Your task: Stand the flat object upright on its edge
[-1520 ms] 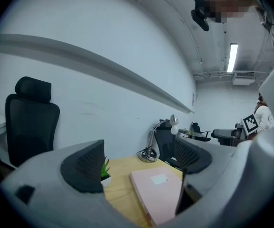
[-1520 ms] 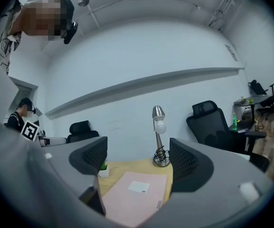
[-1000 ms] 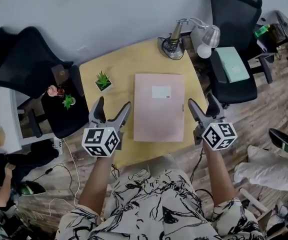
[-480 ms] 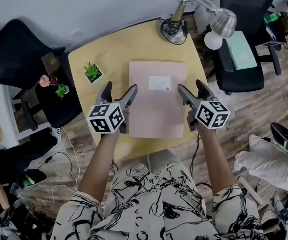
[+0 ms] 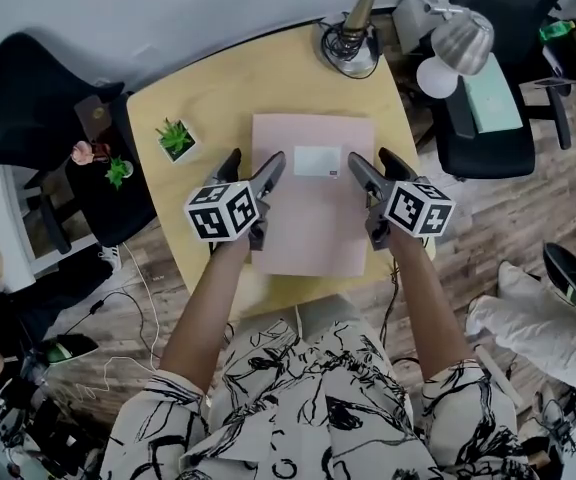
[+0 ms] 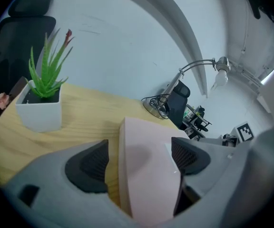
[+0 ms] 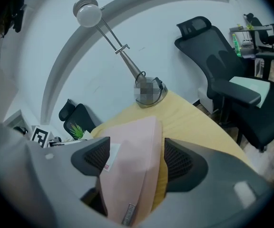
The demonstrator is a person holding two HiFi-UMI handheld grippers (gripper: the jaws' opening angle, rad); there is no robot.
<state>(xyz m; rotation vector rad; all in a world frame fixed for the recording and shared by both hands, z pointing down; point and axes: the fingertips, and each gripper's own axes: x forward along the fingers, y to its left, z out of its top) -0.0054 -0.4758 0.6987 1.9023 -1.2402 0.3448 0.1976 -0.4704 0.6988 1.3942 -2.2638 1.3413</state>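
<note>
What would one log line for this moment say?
pink folder: flat on table | left gripper: closing astride left edge | right gripper: closing astride right edge

We see a pale pink file box (image 5: 313, 218) lying flat on its broad face near the middle of the wooden table (image 5: 228, 88), not yet upright. A white label (image 5: 316, 161) sits on its top near the far edge.

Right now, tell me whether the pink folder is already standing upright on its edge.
No: in the head view the pink folder lies flat on the wooden table, its broad face turned up.
</note>
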